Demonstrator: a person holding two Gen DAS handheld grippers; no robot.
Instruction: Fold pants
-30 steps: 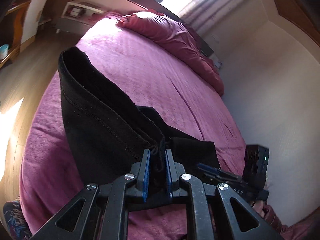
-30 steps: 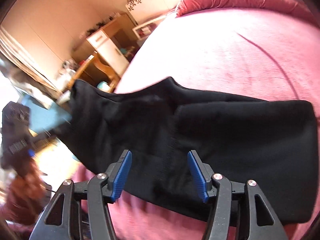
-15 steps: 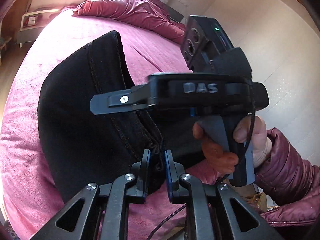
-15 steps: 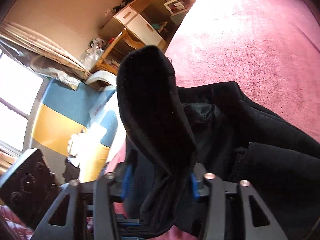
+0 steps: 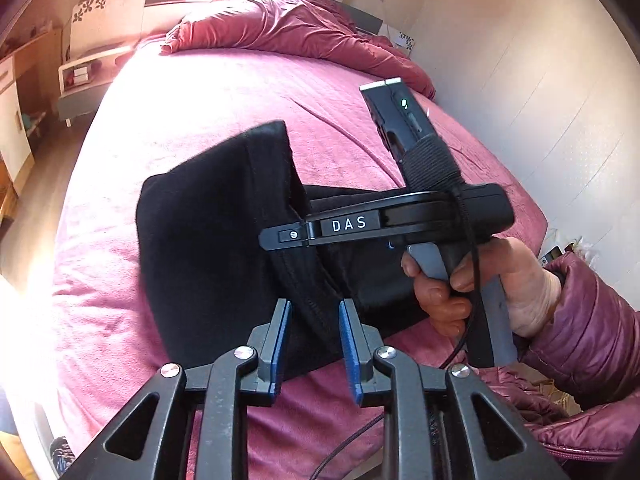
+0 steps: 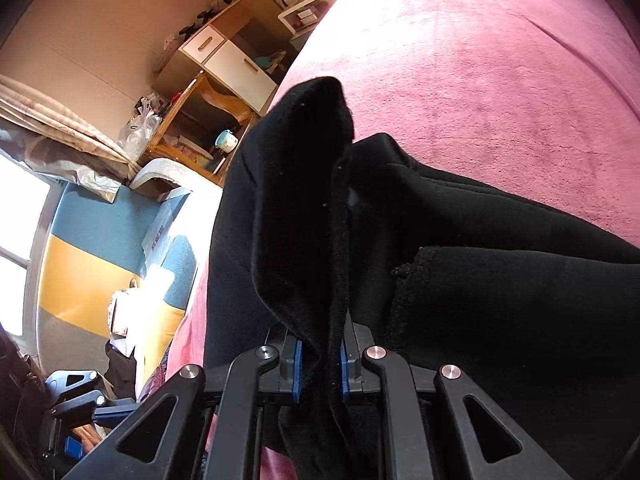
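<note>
the black pants point(image 5: 208, 240) lie bunched on the pink bed cover point(image 5: 192, 112), close to the near edge of the bed. in the left wrist view the left gripper point(image 5: 314, 344) has its blue-padded fingers point(image 5: 280, 340) spread apart, released; a stitched seam of the pants runs between them, and whether either pad touches the fabric cannot be told. ahead of this gripper and slightly to its left, a fold of the pants stands up with its top edge raised off the cover.

just ahead and to the right of the left gripper, the right gripper point(image 5: 280, 236) crosses the view sideways, marked "das", its tip reaching into the raised fold. a hand point(image 5: 480, 284) in a maroon puffer sleeve point(image 5: 592, 320) grips its handle, and a black cable point(image 5: 468, 264) hangs from it.

in the right wrist view the right gripper point(image 6: 319, 368) is clenched on a thick upright fold of the pants point(image 6: 304, 208), the blue pads point(image 6: 297, 368) pressed against the fabric on both sides. the fold's rounded top edge rises straight ahead of the fingers. to the right of them the rest of the garment lies in flat layers with a frayed hem edge facing the tool.

beyond the pants, the cover stretches bare and wide ahead of both grippers up to the crumpled red duvet point(image 5: 288, 28). left of the right gripper the bed edge drops away toward a wooden desk point(image 6: 208, 92).
</note>
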